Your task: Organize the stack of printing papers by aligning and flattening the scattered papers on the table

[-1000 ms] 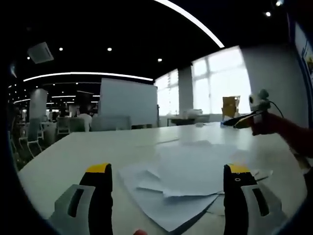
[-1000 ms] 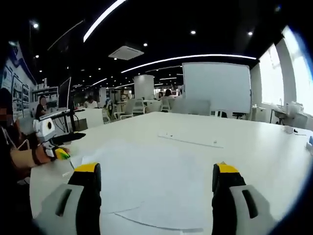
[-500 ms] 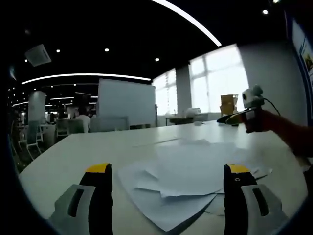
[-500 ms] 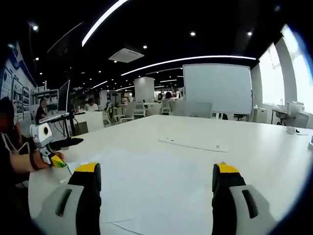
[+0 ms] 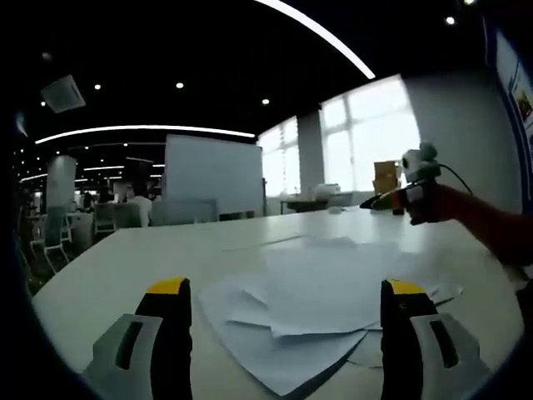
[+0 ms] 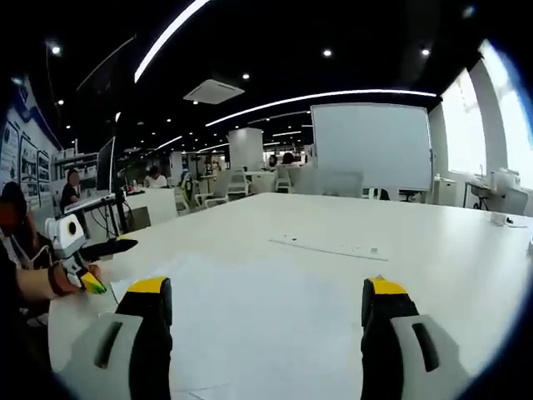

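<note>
Several white printing papers (image 5: 316,296) lie fanned out and crooked on the white table (image 5: 125,267), just beyond my left gripper (image 5: 287,287). Its yellow-tipped jaws stand wide apart with nothing between them. Past the far right of the sheets, my right gripper (image 5: 391,196) is held above the table by a hand (image 5: 441,208). In the right gripper view, my right gripper (image 6: 266,287) is open and empty over a pale sheet of the papers (image 6: 250,342). My left gripper (image 6: 87,250) sits low at the left edge there.
A long thin white strip (image 6: 325,246) lies on the table beyond the papers. A large whiteboard (image 6: 371,146) stands behind the table, with chairs and desks farther back. People sit at the far left. Bright windows (image 5: 375,142) line one wall.
In the left gripper view the right gripper has risen and drifted left. The right gripper view has lifted, so less of the papers shows. The papers have not moved.
</note>
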A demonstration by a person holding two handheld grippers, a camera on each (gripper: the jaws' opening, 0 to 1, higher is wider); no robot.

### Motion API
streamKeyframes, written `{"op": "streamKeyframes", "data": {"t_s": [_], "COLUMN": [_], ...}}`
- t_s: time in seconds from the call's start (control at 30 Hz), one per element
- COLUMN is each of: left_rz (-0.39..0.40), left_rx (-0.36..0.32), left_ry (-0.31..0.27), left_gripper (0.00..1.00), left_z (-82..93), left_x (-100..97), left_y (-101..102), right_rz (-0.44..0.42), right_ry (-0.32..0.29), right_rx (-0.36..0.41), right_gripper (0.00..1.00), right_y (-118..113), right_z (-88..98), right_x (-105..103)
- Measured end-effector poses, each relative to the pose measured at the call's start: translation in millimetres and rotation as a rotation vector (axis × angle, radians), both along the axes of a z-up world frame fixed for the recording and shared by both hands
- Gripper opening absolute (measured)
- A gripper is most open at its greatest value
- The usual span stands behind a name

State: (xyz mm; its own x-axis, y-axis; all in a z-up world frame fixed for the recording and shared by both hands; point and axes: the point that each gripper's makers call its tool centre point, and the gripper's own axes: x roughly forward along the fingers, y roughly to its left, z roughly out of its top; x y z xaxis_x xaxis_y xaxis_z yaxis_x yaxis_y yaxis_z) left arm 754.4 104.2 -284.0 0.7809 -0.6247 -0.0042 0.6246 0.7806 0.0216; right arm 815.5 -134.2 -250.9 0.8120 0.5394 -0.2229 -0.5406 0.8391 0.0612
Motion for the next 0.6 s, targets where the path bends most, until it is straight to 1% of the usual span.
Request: {"op": "streamKeyframes", "data": {"t_s": [0.3, 0.6], "left_rz": [-0.002, -0.002], "left_rx": [0.008, 0.013], "left_ry": [-0.006, -0.008], "left_gripper": [0.97, 0.97], "left_z": [0.6, 0.6], "left_x": [-0.9, -1.7], "left_y": [-1, -1], "right_rz": [0.006, -0.016], "right_ry": [0.043, 0.053], "right_rx": [-0.02, -0.003], "right_gripper": [0.9, 0.9], "right_y": [3, -1], "right_z": [-1.7, -6.6], "right_x": [12, 23]}}
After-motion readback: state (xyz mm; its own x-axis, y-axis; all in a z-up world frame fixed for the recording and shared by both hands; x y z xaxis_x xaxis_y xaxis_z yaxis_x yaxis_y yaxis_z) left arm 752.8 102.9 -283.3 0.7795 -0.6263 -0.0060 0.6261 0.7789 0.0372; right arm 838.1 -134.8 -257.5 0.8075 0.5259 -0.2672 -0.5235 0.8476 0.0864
